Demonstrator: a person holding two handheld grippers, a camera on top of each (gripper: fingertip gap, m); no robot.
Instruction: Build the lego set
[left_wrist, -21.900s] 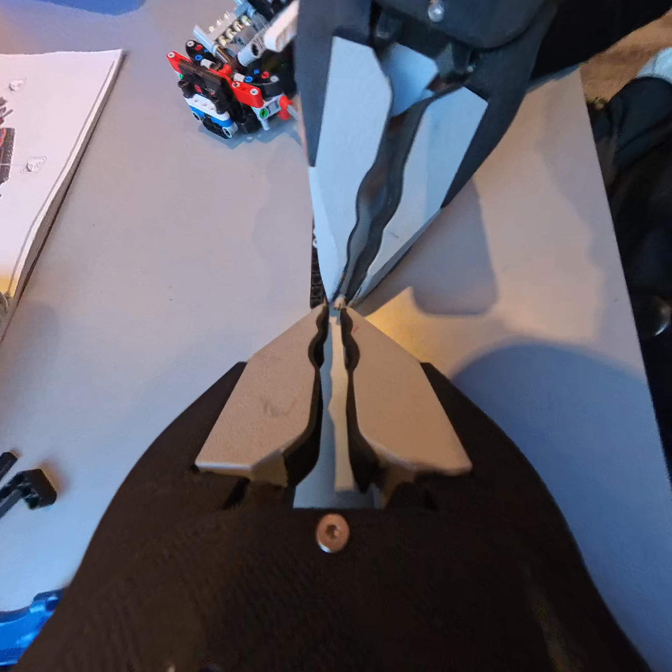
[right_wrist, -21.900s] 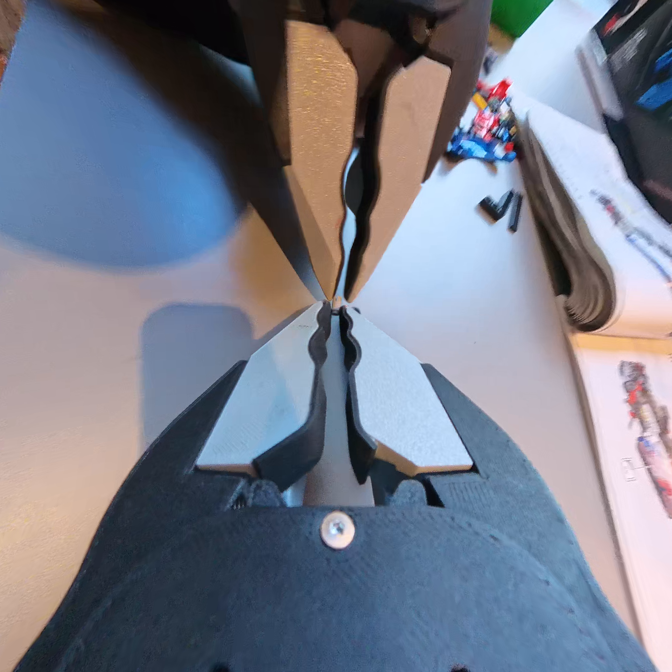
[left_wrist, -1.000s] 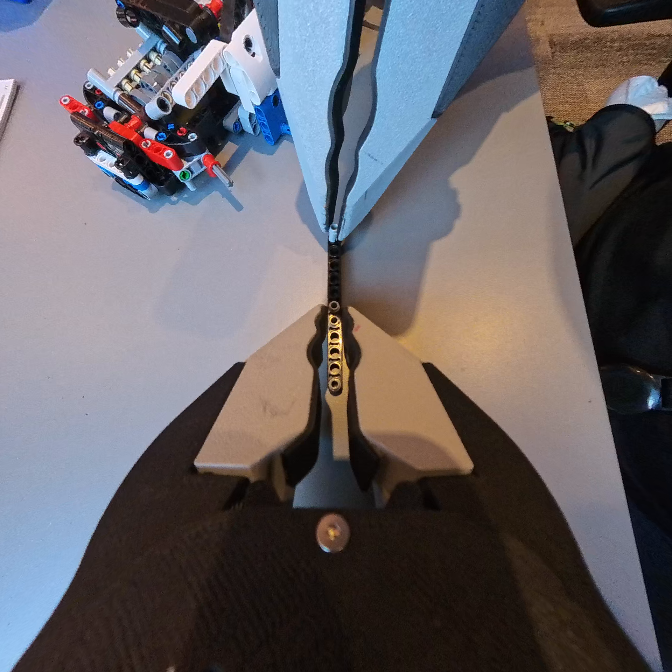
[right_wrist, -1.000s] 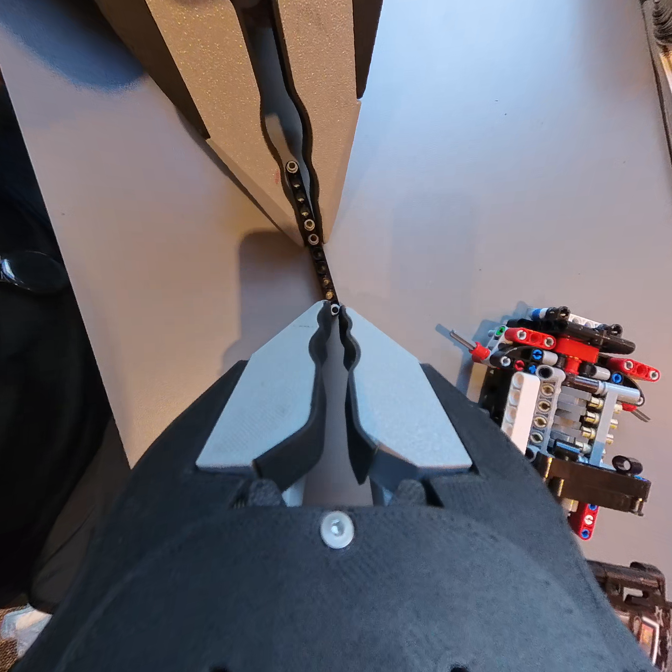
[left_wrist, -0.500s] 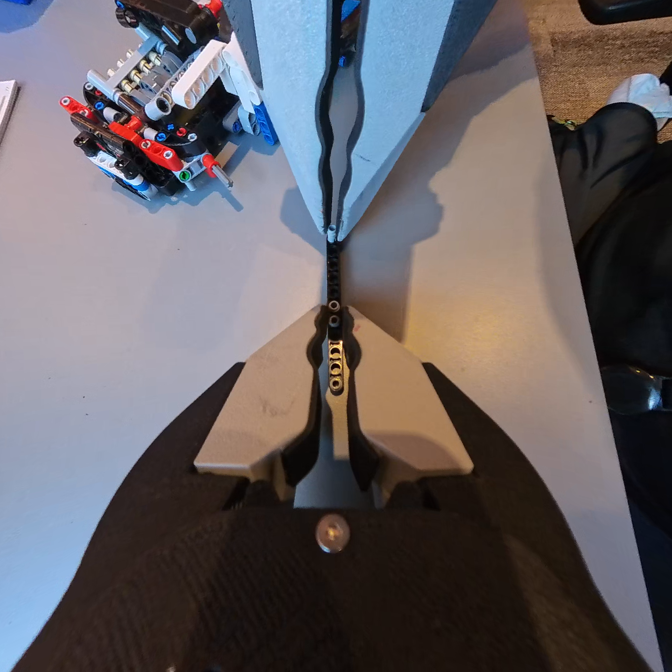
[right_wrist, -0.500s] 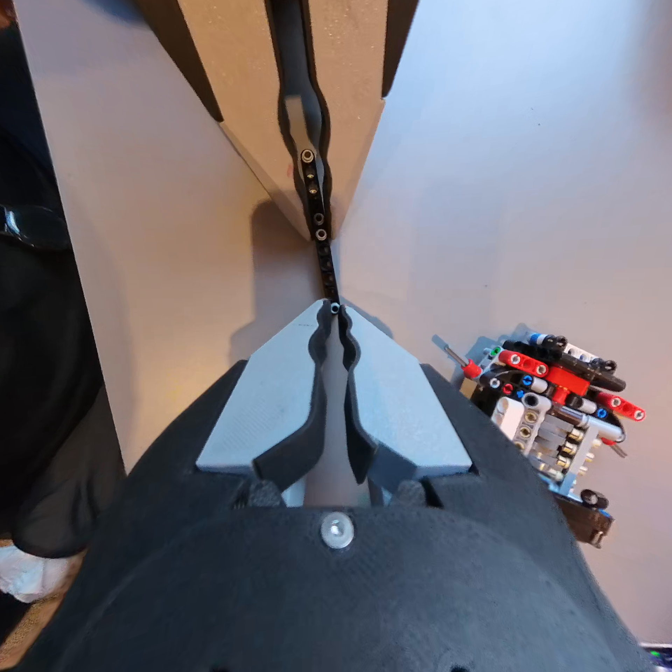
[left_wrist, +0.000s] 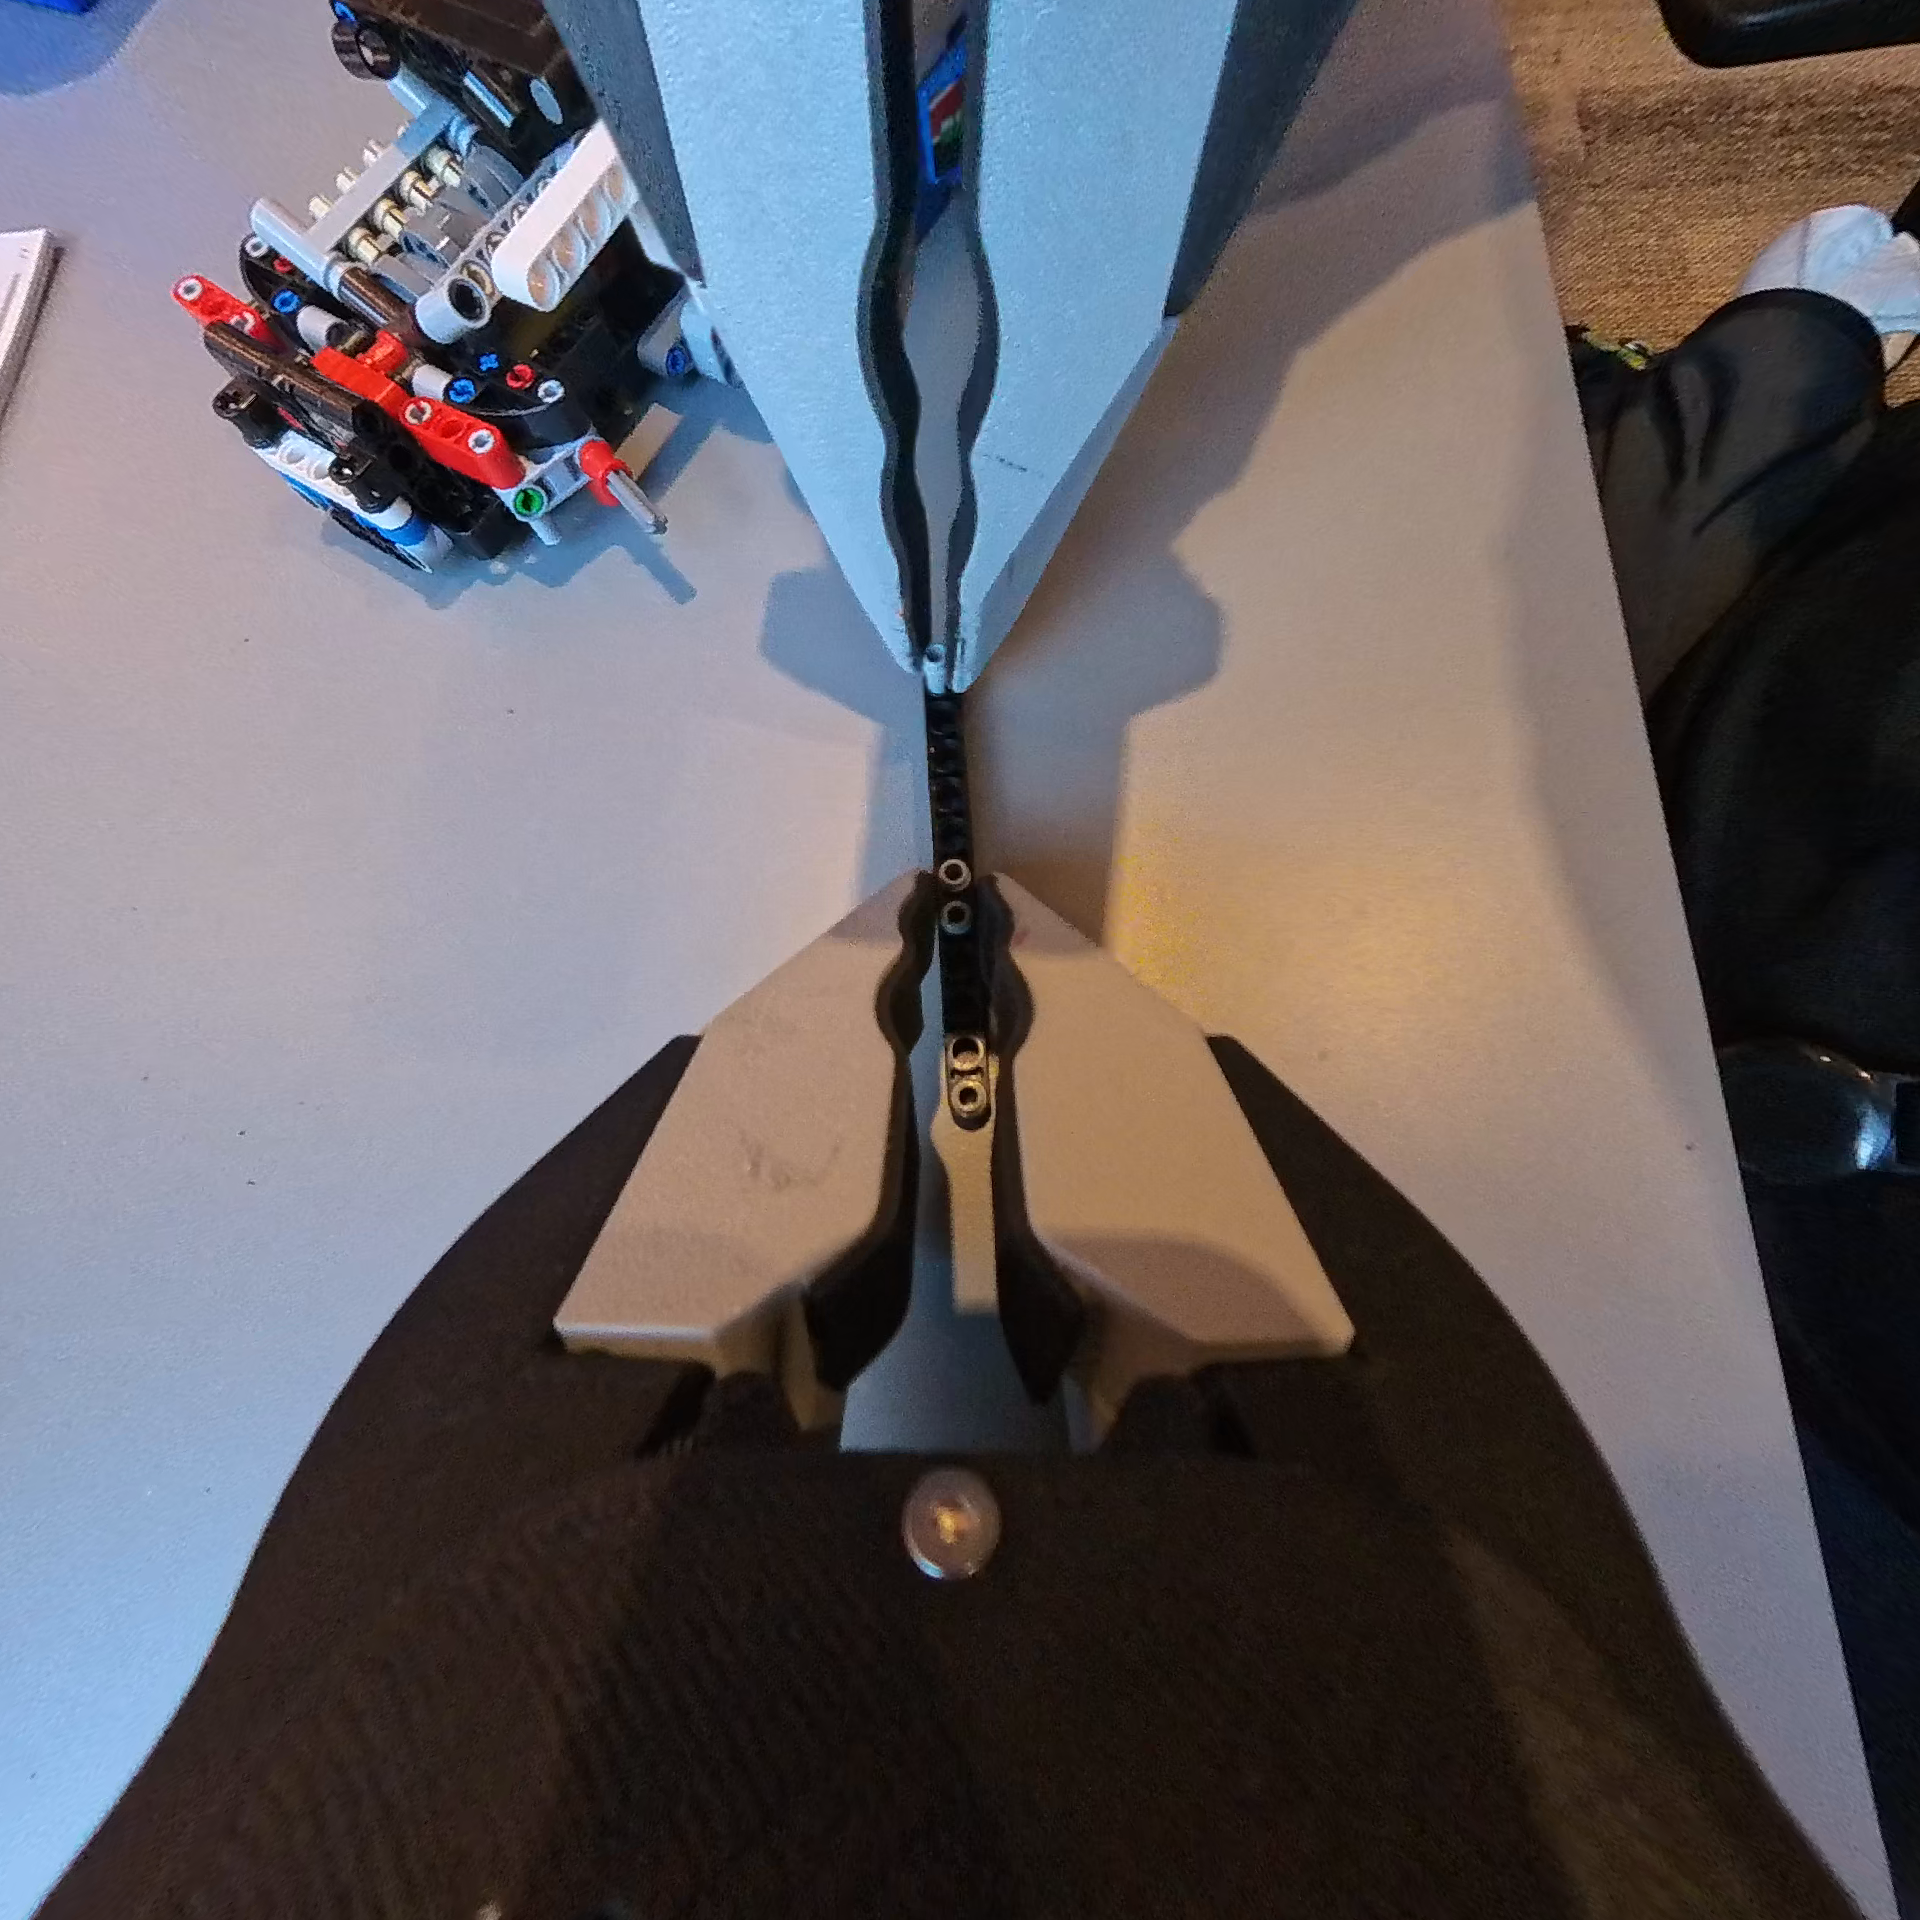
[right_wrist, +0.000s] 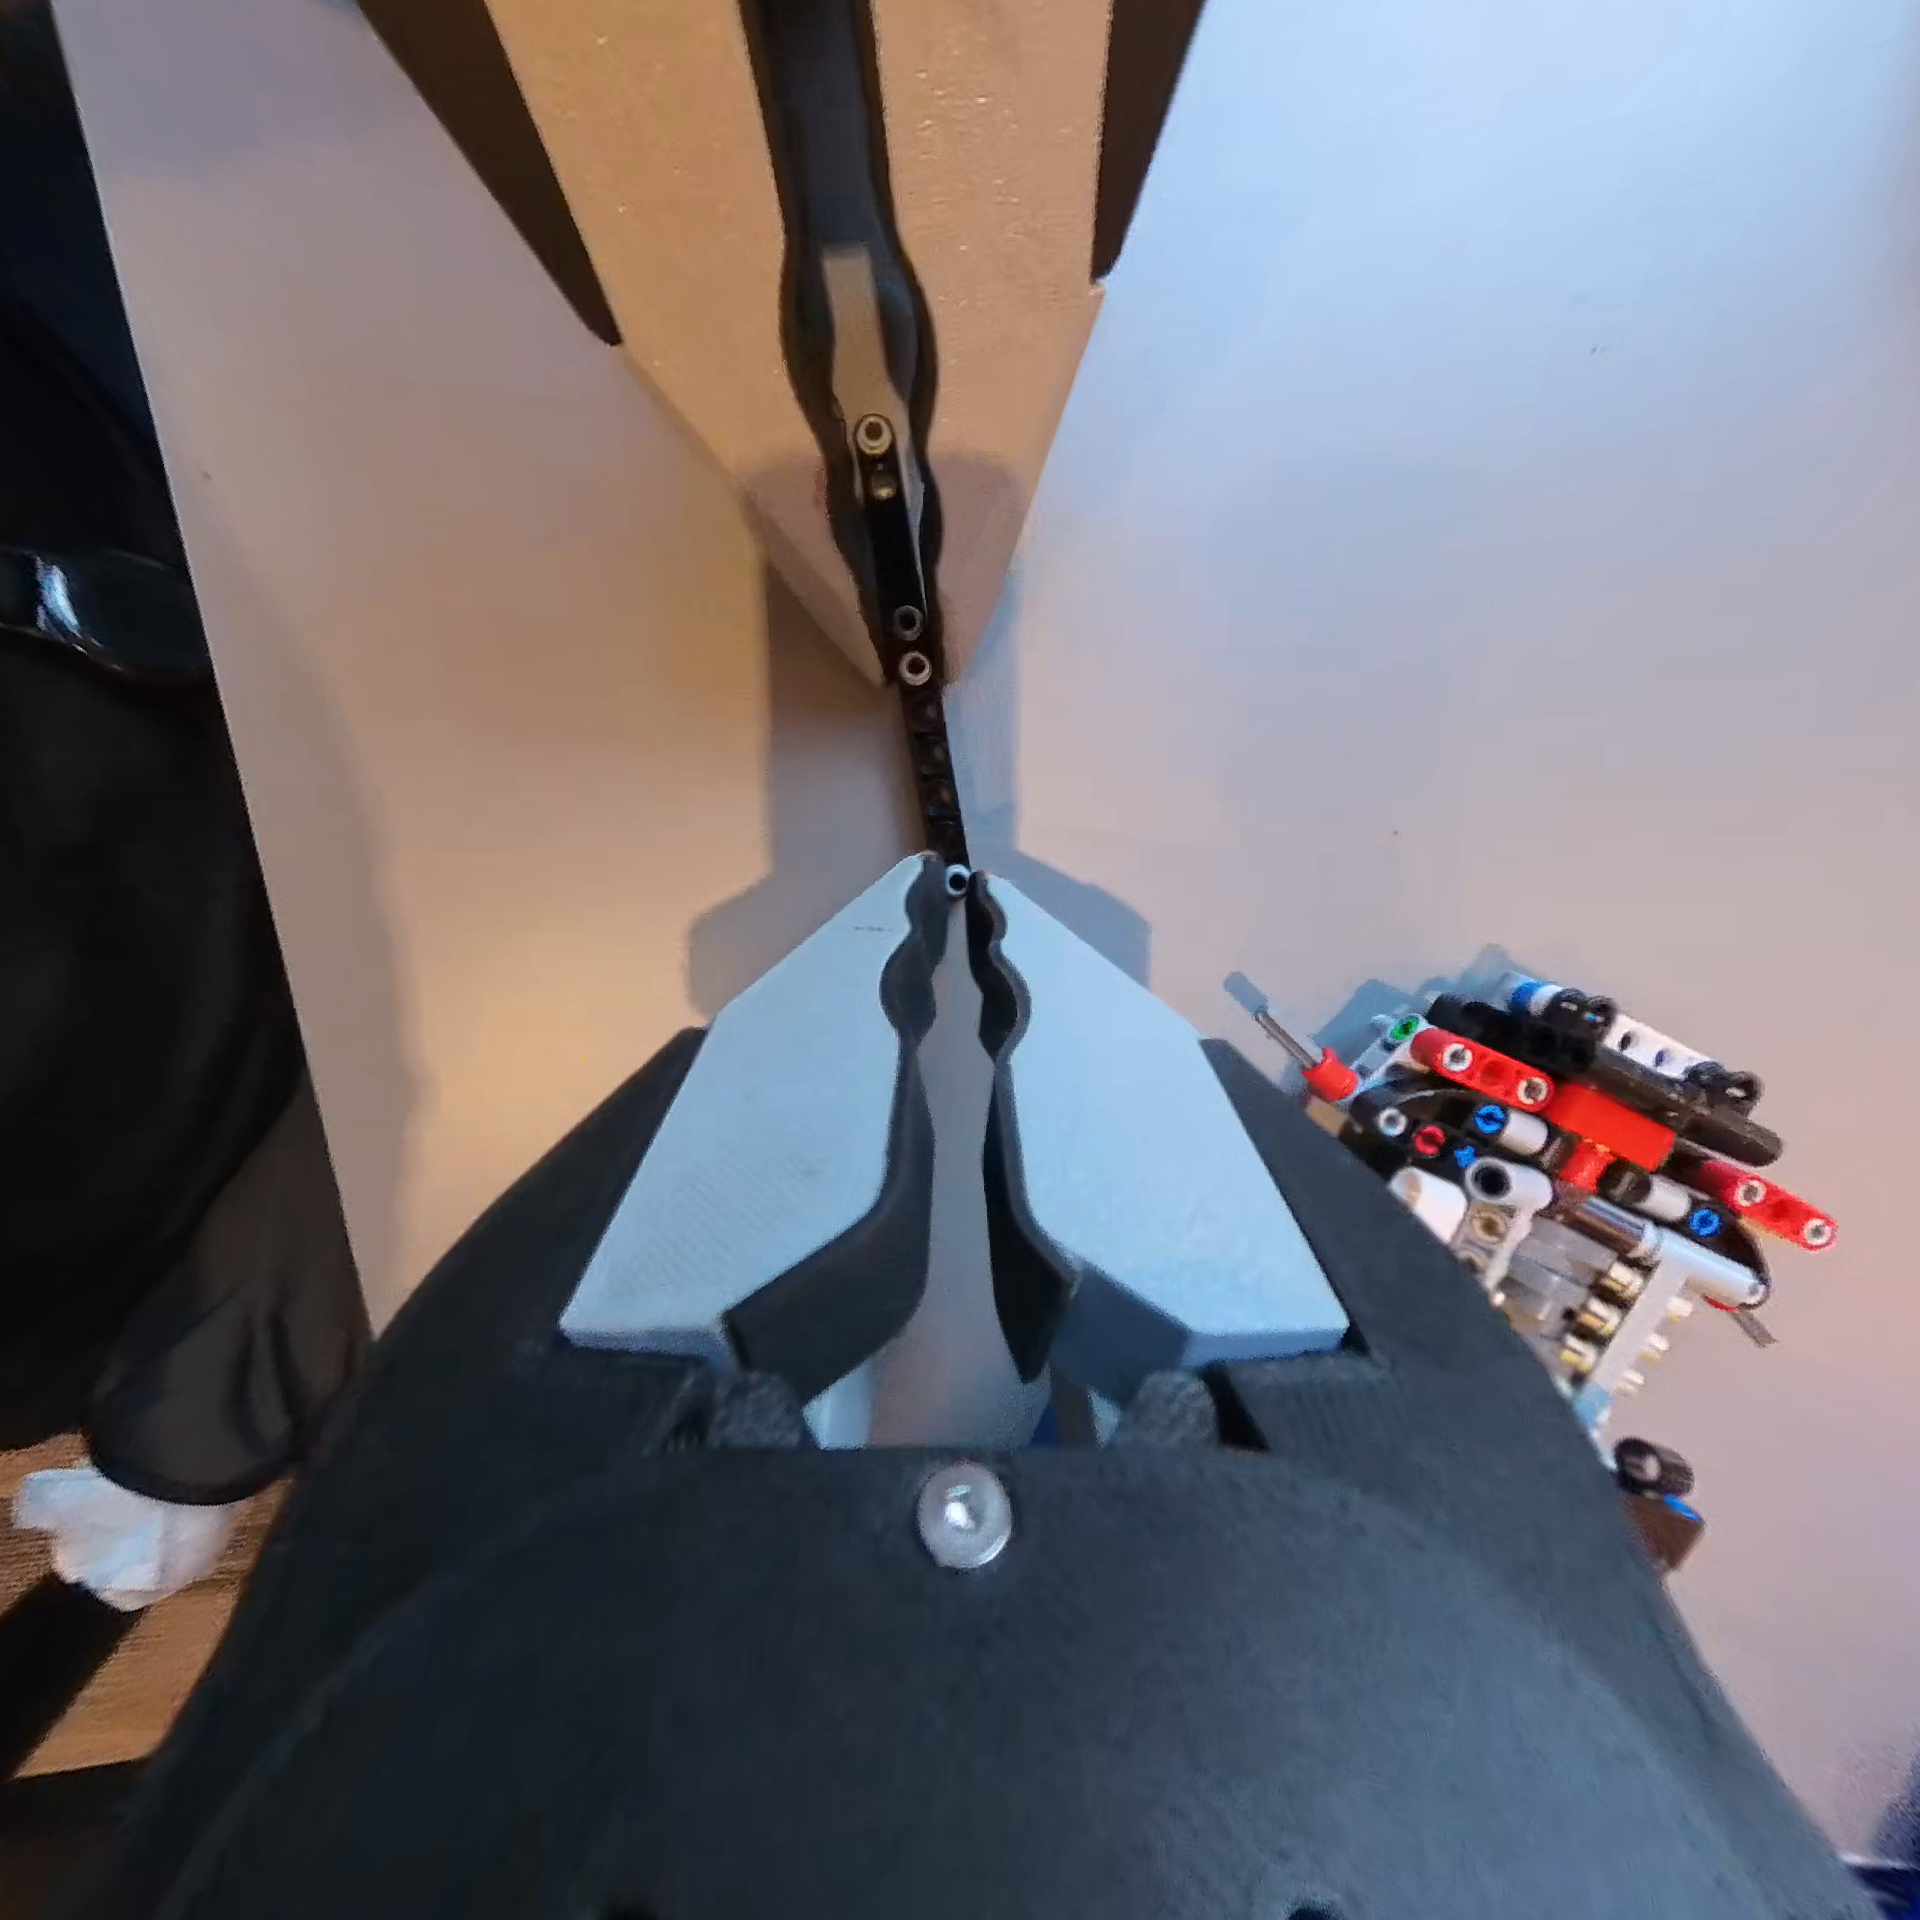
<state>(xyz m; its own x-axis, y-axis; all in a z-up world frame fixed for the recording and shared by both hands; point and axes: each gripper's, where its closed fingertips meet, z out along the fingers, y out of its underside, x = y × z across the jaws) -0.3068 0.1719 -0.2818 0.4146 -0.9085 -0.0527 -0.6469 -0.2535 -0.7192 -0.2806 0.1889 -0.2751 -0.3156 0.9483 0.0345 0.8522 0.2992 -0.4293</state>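
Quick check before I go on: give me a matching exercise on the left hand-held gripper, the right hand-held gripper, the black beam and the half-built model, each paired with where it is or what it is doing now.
Things:
1. left hand-held gripper
2. right hand-held gripper
3. black beam
4. half-built model

States:
A. stands alone on the grey table, touched by neither gripper
B. shut on the beam, several holes deep between its fingers
C. pinches a small grey pin at the beam's far end with its fingertips
D. spans the gap between the two grippers

Pairs: 1-B, 2-C, 3-D, 4-A
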